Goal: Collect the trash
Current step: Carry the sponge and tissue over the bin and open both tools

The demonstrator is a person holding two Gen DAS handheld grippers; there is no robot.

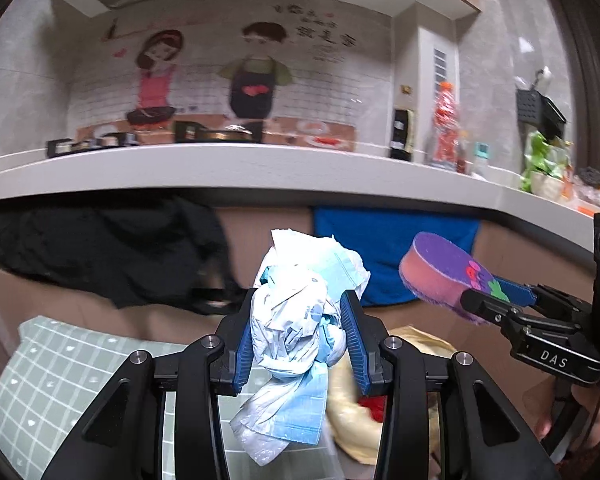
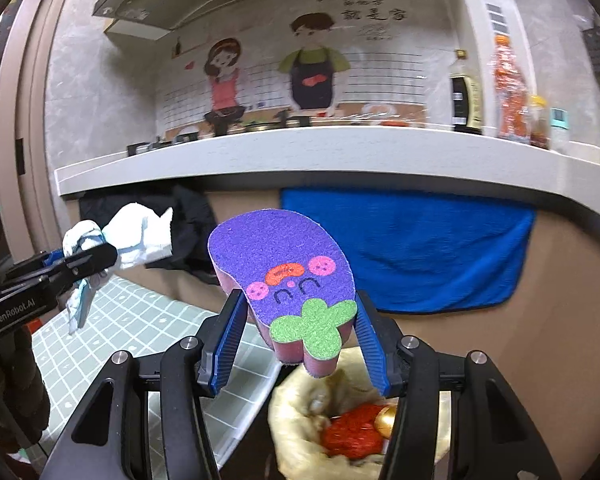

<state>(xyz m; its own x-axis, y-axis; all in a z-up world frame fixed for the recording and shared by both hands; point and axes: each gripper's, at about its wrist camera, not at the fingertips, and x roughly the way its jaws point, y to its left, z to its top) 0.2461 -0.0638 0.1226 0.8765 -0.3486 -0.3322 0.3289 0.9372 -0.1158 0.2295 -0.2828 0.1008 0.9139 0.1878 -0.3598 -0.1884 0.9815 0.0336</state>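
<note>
A crumpled wad (image 1: pixel 300 312) of tissue and blue mask is clenched between the fingers of the left gripper (image 1: pixel 298 340), held in the air. A purple sponge (image 2: pixel 288 276) is grasped by the right gripper (image 2: pixel 298 332), directly above a yellow bag (image 2: pixel 300 436) (red scraps already lie inside). For a clean drop, the sponge should be lowered into the bag's mouth before release, and the wad brought over it afterwards. Beyond lie a green mat (image 2: pixel 148 320), a blue towel (image 2: pixel 412 248) and the desk (image 2: pixel 300 152).
</note>
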